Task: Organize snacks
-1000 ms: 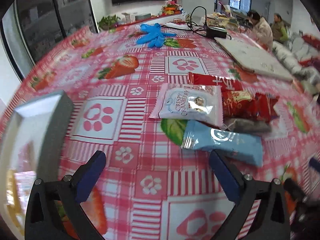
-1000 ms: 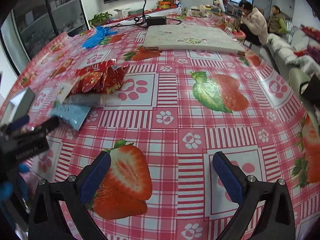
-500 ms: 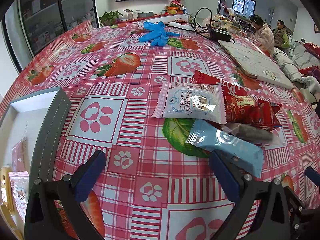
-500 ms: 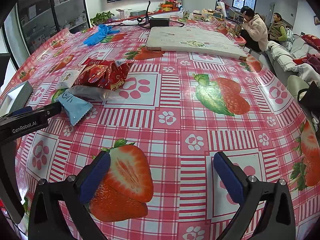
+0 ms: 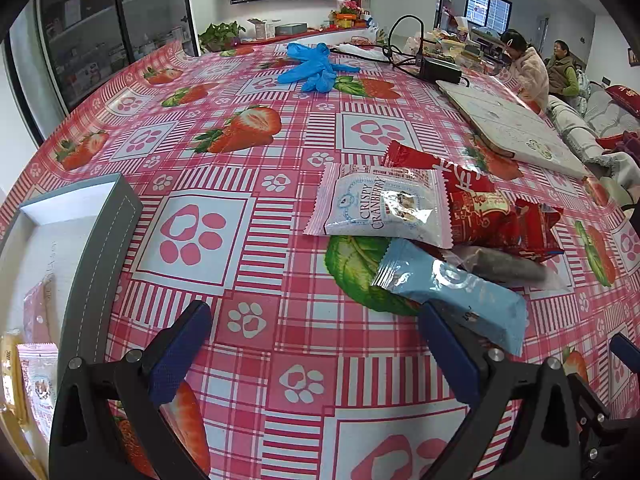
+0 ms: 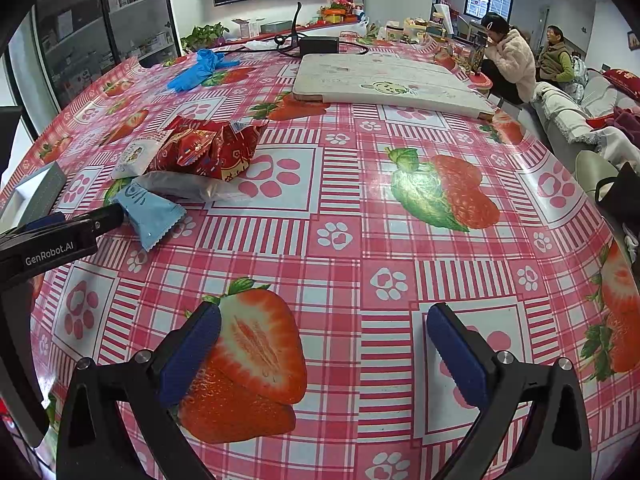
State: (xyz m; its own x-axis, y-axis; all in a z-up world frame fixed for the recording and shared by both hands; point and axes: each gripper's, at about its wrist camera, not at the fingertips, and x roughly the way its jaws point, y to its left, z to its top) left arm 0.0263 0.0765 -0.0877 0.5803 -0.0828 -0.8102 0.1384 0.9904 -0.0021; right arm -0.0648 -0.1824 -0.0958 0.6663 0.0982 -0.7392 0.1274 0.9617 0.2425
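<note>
A pile of snack packets lies on the strawberry tablecloth: a white cranberry packet [image 5: 384,208], red packets [image 5: 496,216], a grey-clear packet [image 5: 508,266] and a light blue packet [image 5: 452,288]. The pile also shows in the right wrist view, with the blue packet [image 6: 150,210] and red packets [image 6: 208,152]. My left gripper [image 5: 316,344] is open and empty, its right finger beside the blue packet. A grey box [image 5: 96,248] at the left holds a few packets [image 5: 36,376]. My right gripper [image 6: 320,352] is open and empty over bare tablecloth.
Blue gloves [image 5: 312,66] lie at the far side. A white closed laptop or board [image 5: 512,128] and a black power brick [image 5: 440,70] with cables sit at the back right. Two people [image 5: 528,72] sit beyond the table. The left gripper's body [image 6: 48,244] shows in the right wrist view.
My left gripper has moved forward towards the snack pile and the blue packet. The grey box has slid further left in its view. My right gripper has stayed nearly still.
</note>
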